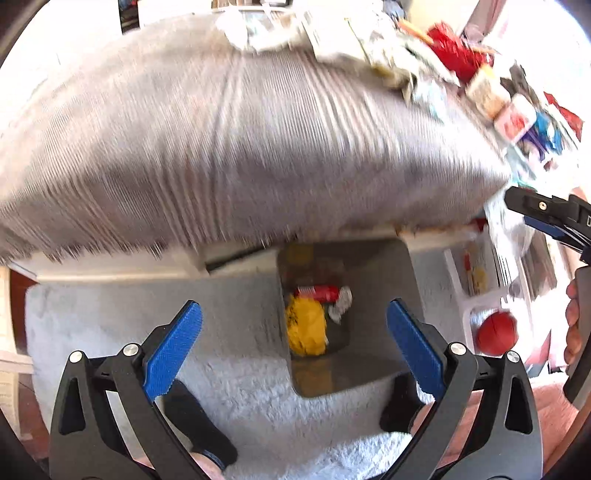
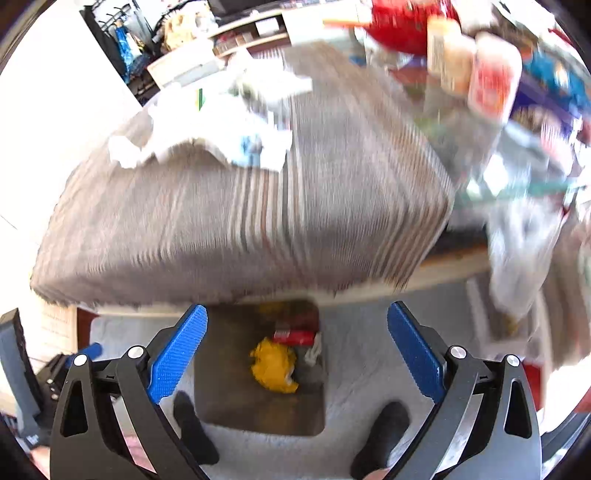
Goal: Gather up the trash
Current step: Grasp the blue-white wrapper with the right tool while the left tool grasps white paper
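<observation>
Both grippers are hanging released over the floor, blue pads spread wide with nothing between them. Below the left gripper (image 1: 293,334), a dark bin (image 1: 373,295) is standing on a white shaggy rug (image 1: 110,325), and inside it are lying a yellow crumpled wrapper (image 1: 306,328), a red can (image 1: 321,293) just beyond it, and a white crumpled scrap (image 1: 340,304) touching the can's right end. Ahead of the gripper, a grey striped cloth (image 1: 240,147) is covering a table, with crumpled papers (image 1: 266,29) and a red object (image 1: 452,51) piled along its far edge. Off to its right, a hand (image 1: 574,325) is gripping the handle of the right gripper (image 2: 297,347). Seen from that gripper, the same bin (image 2: 229,398) is sitting directly below, between 2 black-socked feet (image 2: 194,428), and white tissues (image 2: 207,122) are lying on the cloth ahead to its left.
</observation>
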### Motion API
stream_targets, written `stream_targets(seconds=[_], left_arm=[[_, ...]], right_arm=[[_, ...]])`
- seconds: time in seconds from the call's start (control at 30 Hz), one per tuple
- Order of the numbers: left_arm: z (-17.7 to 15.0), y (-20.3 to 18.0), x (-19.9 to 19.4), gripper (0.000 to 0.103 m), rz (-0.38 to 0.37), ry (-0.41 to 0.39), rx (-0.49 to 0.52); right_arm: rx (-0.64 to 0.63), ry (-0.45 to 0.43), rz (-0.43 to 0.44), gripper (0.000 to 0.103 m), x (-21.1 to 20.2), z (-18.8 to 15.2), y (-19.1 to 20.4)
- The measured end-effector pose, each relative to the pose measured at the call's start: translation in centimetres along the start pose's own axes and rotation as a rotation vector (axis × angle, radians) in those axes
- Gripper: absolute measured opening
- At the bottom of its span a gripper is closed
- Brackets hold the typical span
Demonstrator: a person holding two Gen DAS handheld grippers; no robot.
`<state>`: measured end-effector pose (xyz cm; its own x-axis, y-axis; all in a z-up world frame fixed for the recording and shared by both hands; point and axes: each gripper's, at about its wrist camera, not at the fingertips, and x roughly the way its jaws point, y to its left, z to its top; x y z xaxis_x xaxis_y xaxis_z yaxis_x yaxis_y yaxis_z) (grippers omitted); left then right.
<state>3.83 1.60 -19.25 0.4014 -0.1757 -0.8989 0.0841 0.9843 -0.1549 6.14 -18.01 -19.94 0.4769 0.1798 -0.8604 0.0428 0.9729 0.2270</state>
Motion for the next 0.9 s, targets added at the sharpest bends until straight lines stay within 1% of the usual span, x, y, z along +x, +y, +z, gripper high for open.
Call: stream_targets(seconds=[0.07,0.17,0.27,0.4,0.43,0.5,0.57,0.67,0.73,0.87,0.9], left_arm=[[1.8,0.3,-0.9,0.095,0.031,-0.029,0.006],[4.4,0.6,-2.0,0.095,0.057,-0.070,0.011],[7.0,1.1,-2.6,0.095,0.084,-0.107,0.009],[10.3,1.7,-2.4,0.095,0.100,-0.131,0.009],[10.9,1.9,-2.4,0.095,0.105,-0.134,0.009],[12.2,2.1,-1.9,0.095,0.118,-0.139,0.011],[13.6,2.3,-1.5,0.095,0.126,-0.139,0.014],[14.8,2.7,-0.7,0.095,0.127,-0.139,0.013],[15.6,2.9,-0.1,0.095,0.127,-0.139,0.017],[17.0,3.6,1.2,0.095,0.129,-0.144,0.017],[17.4,3.9,1.6,0.095,0.126,-0.146,0.010]], right_arm=[[-0.010,-0.024,-0.017,0.099,-0.8,2.0,0.1],[0.006,-0.050,0.009,0.099,-0.8,4.2,0.2],[0.026,-0.078,0.009,0.099,-0.1,6.3,0.3],[0.080,-0.094,0.055,0.097,1.6,8.5,0.7],[0.093,-0.098,0.063,0.094,2.1,9.0,0.8],[0.100,-0.093,0.068,0.081,3.3,10.0,0.8],[0.091,-0.081,0.059,0.078,4.2,10.8,1.1],[0.088,-0.051,0.070,0.076,5.5,11.5,1.4],[0.071,-0.046,0.060,0.076,6.0,11.8,1.6],[0.044,-0.033,0.037,0.071,7.0,12.0,1.5],[0.041,-0.026,0.037,0.068,7.3,12.0,1.4]])
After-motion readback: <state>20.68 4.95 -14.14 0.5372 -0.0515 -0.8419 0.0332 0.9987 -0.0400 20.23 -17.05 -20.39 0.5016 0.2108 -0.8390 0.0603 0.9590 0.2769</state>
